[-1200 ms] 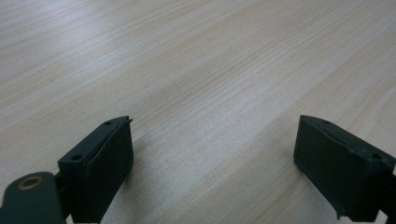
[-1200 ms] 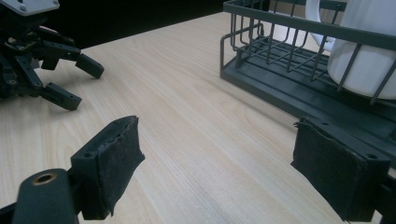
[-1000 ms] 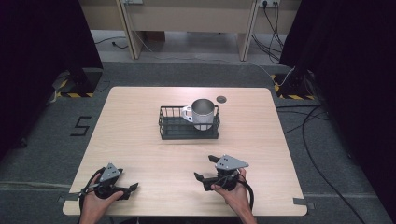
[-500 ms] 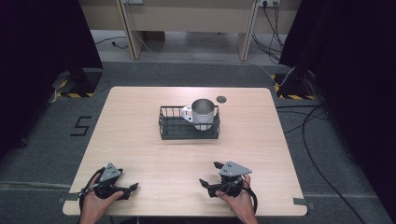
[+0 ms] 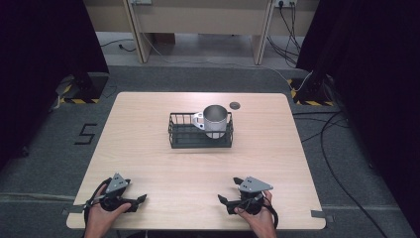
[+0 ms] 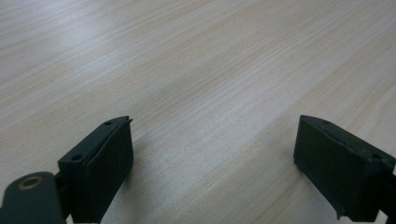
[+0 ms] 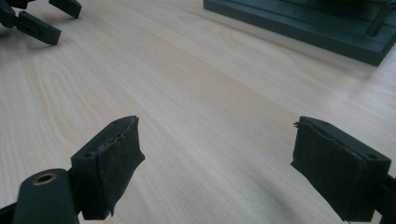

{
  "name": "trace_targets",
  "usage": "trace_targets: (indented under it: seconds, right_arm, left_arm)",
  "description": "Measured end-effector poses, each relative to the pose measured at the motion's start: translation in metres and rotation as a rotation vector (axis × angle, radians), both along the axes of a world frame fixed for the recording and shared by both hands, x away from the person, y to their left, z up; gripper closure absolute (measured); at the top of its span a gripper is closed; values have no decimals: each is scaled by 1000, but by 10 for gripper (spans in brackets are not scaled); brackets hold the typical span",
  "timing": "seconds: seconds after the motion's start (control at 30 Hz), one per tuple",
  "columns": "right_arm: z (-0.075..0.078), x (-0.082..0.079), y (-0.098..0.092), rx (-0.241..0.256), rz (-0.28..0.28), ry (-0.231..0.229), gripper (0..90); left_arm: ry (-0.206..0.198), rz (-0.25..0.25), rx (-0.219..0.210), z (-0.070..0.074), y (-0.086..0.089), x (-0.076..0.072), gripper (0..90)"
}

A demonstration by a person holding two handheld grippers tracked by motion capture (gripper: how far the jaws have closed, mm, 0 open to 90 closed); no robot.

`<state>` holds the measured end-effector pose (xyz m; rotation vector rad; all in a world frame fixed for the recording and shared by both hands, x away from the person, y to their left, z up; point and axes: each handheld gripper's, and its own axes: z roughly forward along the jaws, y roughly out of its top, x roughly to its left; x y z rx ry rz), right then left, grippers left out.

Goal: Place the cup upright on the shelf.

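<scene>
Grey carpet surrounds a pale wooden table (image 5: 148, 148), with dark curtains at both sides and cables trailing over the floor at the right. From the high view, a black wire basket (image 5: 188, 136) stands at the middle of the table, somewhat toward the far edge. A shiny metal mug (image 5: 216, 120) sits upright inside the basket's right end, its handle turned left. A small dark round disc (image 5: 235, 105) lies on the wood just beyond the basket, near the far edge. A painted number 5 (image 5: 87, 134) marks the carpet left of the table.

Both tools rest near the table's near edge, well apart from the basket and from each other. The left tool (image 5: 132, 203) is held by the person's left hand (image 5: 101, 215); the right tool (image 5: 229, 198) by the right hand (image 5: 257, 218).

The left gripper view adds what the high view cannot: the left tool (image 6: 212, 163) is released, its jaws spread wide over bare wood grain. The right gripper view shows the right tool (image 7: 217, 163) likewise released, with the basket's dark base (image 7: 299, 23) at the far right and the left tool's jaws at the far left corner.
</scene>
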<state>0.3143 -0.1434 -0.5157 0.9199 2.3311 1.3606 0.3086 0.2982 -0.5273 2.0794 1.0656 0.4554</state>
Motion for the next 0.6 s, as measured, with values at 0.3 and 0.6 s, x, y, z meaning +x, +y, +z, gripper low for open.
trace_targets:
  seconds: [0.3, 0.6]
  right_arm:
    - [-1, -7, -1, -45, 4, 25, 153]
    - [-4, -11, 0, -145, 0, 62, 153]
  left_arm:
    - [0, 0, 0, 0, 0, 0, 113]
    - [0, 0, 0, 0, 0, 0, 113]
